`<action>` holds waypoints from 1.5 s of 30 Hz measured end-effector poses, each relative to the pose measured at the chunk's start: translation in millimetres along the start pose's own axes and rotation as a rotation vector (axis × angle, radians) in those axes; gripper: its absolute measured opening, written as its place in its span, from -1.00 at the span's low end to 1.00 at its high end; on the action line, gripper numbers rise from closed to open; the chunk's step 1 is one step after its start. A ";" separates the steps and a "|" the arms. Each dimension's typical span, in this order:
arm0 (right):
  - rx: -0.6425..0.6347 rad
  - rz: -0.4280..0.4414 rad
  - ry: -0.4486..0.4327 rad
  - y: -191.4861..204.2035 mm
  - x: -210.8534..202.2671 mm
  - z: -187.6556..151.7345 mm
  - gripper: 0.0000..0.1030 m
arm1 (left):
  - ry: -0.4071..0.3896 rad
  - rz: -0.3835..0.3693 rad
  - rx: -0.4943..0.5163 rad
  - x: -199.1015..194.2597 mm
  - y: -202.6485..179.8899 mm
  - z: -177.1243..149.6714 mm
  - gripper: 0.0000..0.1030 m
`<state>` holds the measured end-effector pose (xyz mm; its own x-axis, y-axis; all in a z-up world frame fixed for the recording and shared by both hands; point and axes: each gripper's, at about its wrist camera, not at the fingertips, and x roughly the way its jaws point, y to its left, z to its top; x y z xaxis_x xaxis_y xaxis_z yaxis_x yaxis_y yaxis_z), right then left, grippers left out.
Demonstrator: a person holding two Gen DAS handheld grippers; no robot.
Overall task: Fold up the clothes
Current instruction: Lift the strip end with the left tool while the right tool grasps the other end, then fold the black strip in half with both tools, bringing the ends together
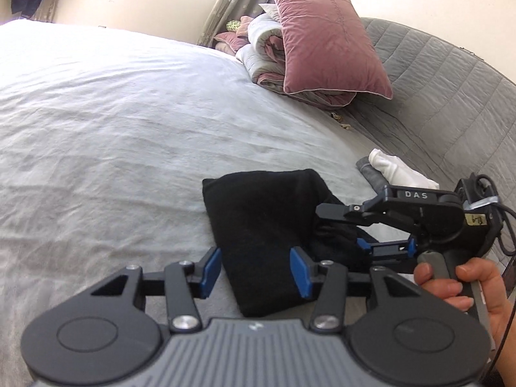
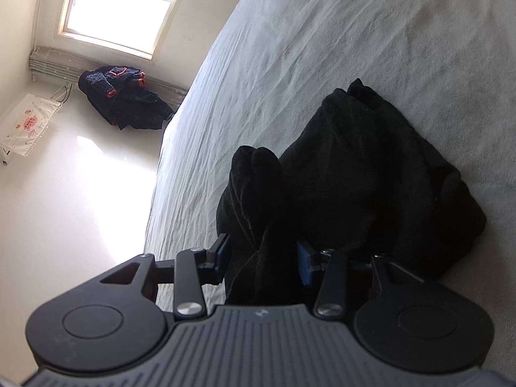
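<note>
A black garment (image 1: 258, 219) lies folded into a narrow block on the pale bed sheet (image 1: 113, 113). My left gripper (image 1: 255, 272) straddles its near end. It is open, and its blue pads (image 1: 211, 271) stand just off the cloth on both sides. My right gripper (image 1: 385, 247) comes in from the right, held by a person's hand (image 1: 467, 287). In the right wrist view a bunched ridge of the black garment (image 2: 371, 167) fills the gap of the right gripper (image 2: 263, 261), with both pads against it.
A pink pillow (image 1: 322, 42) leans on folded quilts (image 1: 264, 48) at the bed's far end, beside a grey quilted headboard (image 1: 435, 80). White and grey folded clothes (image 1: 396, 167) lie to the right of the garment. Dark clothing (image 2: 122, 96) lies on the floor under the window (image 2: 119, 6).
</note>
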<state>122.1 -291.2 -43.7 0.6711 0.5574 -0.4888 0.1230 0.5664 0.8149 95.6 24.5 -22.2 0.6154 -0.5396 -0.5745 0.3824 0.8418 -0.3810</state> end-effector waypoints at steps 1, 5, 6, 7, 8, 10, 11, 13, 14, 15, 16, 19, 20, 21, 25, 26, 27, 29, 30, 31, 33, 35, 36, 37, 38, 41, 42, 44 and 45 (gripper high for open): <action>-0.050 -0.024 -0.008 7.8 -0.4 -3.1 -0.08 | 0.007 0.014 0.012 2.1 -1.8 0.6 -0.09; -0.304 -0.141 -0.038 40.0 4.6 -21.4 -0.01 | 0.017 0.014 0.044 3.4 -6.3 -1.2 -0.09; -0.395 -0.195 -0.049 49.2 8.1 -28.7 -0.01 | 0.021 0.015 0.042 4.0 -6.8 -1.5 -0.09; -0.477 -0.249 -0.060 55.4 12.4 -35.8 -0.01 | 0.022 0.016 0.041 4.3 -7.2 -2.0 -0.09; -0.534 -0.286 -0.067 58.4 15.7 -41.2 -0.01 | 0.022 0.018 0.043 4.7 -7.7 -2.4 -0.09; -0.600 -0.341 -0.069 57.6 21.2 -49.2 -0.16 | 0.022 0.024 0.046 5.5 -8.2 -3.5 -0.09; -0.603 -0.351 -0.069 55.9 22.5 -50.1 -0.28 | 0.020 0.031 0.049 5.8 -8.4 -4.1 -0.09; -0.583 -0.344 -0.072 48.9 21.0 -47.0 -0.58 | 0.013 0.044 0.051 6.3 -8.0 -4.9 -0.09; -0.569 -0.330 -0.077 46.6 18.5 -44.3 -0.61 | 0.009 0.050 0.051 6.4 -7.8 -4.9 -0.09; -0.554 -0.312 -0.081 45.0 16.4 -41.8 -0.67 | 0.003 0.056 0.051 6.3 -7.7 -4.9 -0.09; -0.535 -0.282 -0.086 45.1 13.4 -38.4 -0.69 | -0.007 0.063 0.051 5.8 -7.9 -4.6 -0.09; -0.486 -0.192 -0.100 47.9 2.8 -27.7 -0.71 | -0.053 0.089 0.061 3.1 -10.2 -2.4 -0.09; -0.474 -0.163 -0.105 48.5 -0.6 -23.7 -0.71 | -0.071 0.099 0.072 2.6 -11.8 -1.2 -0.09; -0.462 -0.134 -0.111 49.1 -4.1 -19.5 -0.71 | -0.088 0.109 0.083 2.2 -13.4 0.1 -0.09; -0.388 -0.021 -0.121 43.3 -16.6 1.6 -0.71 | -0.140 0.139 0.109 5.0 -21.1 4.8 -0.14; -0.368 0.000 -0.123 39.8 -19.2 6.8 -0.71 | -0.143 0.136 0.111 7.5 -23.5 5.7 -0.15; -0.348 0.015 -0.124 35.9 -21.6 11.7 -0.71 | -0.147 0.134 0.115 10.0 -26.3 6.5 -0.16; -0.305 0.036 -0.128 26.7 -25.4 21.2 -0.71 | -0.151 0.126 0.140 15.9 -33.7 6.3 -0.17; -0.283 0.045 -0.130 21.8 -27.5 25.3 -0.71 | -0.151 0.119 0.157 18.7 -37.7 5.6 -0.17; -0.261 0.053 -0.132 16.6 -29.7 28.2 -0.71 | -0.150 0.114 0.175 21.6 -41.8 4.9 -0.17; -0.230 0.061 -0.133 7.8 -34.3 31.6 -0.71 | -0.149 0.111 0.220 28.5 -51.6 2.9 -0.17; -0.216 0.060 -0.128 1.6 -39.4 32.5 -0.71 | -0.143 0.099 0.253 34.8 -59.4 0.5 -0.17; -0.210 0.059 -0.125 -1.6 -41.9 32.9 -0.71 | -0.136 0.092 0.267 37.9 -62.8 -0.9 -0.17; -0.203 0.059 -0.122 -4.7 -44.5 33.3 -0.71 | -0.125 0.087 0.280 41.2 -65.9 -2.8 -0.17; -0.205 0.043 -0.112 -7.9 -44.6 33.2 -0.71 | -0.107 0.085 0.294 45.1 -68.1 -5.1 -0.17; -0.212 -0.071 -0.091 -21.5 -44.2 32.0 -0.58 | -0.042 0.081 0.348 53.7 -72.0 -12.5 -0.17; -0.214 -0.128 -0.086 -28.0 -44.3 33.4 -0.58 | -0.019 0.081 0.367 56.3 -73.0 -15.0 -0.17; -0.220 -0.184 -0.086 -34.9 -47.8 34.6 -0.56 | 0.002 0.072 0.399 55.6 -73.7 -15.9 -0.18; -0.221 -0.186 -0.095 -36.7 -52.3 35.5 -0.53 | 0.005 0.063 0.402 53.6 -72.8 -13.3 -0.17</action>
<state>108.5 -362.7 -37.0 0.7189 0.3784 -0.5831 0.0947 0.7777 0.6215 91.7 -66.0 -34.9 0.6433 -0.4860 -0.5916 0.5839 0.8112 -0.0315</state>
